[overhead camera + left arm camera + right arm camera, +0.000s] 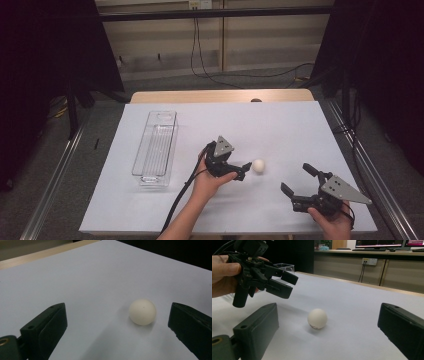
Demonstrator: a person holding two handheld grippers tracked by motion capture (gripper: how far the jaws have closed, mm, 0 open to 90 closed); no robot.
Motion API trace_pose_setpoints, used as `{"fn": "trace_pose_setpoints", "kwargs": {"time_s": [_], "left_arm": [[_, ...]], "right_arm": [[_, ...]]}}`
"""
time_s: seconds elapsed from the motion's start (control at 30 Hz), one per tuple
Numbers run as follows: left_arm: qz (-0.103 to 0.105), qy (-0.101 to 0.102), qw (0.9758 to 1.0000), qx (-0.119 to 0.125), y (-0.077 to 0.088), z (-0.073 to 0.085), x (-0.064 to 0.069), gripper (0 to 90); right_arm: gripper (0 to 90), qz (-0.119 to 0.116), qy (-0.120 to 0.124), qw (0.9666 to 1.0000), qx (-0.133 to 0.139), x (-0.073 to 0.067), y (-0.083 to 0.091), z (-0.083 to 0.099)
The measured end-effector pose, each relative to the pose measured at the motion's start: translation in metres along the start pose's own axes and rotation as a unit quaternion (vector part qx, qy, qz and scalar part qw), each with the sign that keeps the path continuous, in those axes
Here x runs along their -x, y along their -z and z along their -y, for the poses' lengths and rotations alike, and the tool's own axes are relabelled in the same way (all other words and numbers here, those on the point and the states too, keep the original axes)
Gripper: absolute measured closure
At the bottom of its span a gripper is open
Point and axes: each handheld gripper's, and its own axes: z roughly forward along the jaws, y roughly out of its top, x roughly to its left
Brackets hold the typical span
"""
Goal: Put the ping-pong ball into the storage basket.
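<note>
Lay on the white table sheet (pixel 280 125), the ball (pixel 258 165), just ahead of the spread, empty left gripper (pixel 244 171) and nearer its right jaw, with the right gripper (pixel 299 181), also agape and empty, farther off.

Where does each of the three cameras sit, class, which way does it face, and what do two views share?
High view: above the person's side, looking forward and down on the table, tray and ball; forearms, hands, left gripper and right gripper show.
Left gripper view: on the left gripper, facing the ball; its open jaws show.
Right gripper view: on the right gripper, facing the ball; its open jaws, the left gripper and hand show.
Shared: the ball.
</note>
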Motion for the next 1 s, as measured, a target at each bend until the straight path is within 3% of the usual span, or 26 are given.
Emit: {"fn": "trace_pose_setpoints", "kwargs": {"time_s": [0.5,0.87,1.0], "left_arm": [[0.014,0.002,0.9999,-0.001,-0.009,-0.002,0.004,2.4],[0.014,-0.005,0.9998,-0.015,-0.013,-0.004,0.005,2.4],[0.022,-0.002,0.9997,-0.008,-0.016,-0.004,0.006,2.4]], "right_arm": [[2.7,0.0,0.0,1.0,-0.001,0.0,0.0,0.0],[2.7,-0.001,0.001,1.0,0.0,0.0,0.0,0.0],[2.8,-0.001,0.002,1.0,0.0,0.0,0.0,0.0]]}}
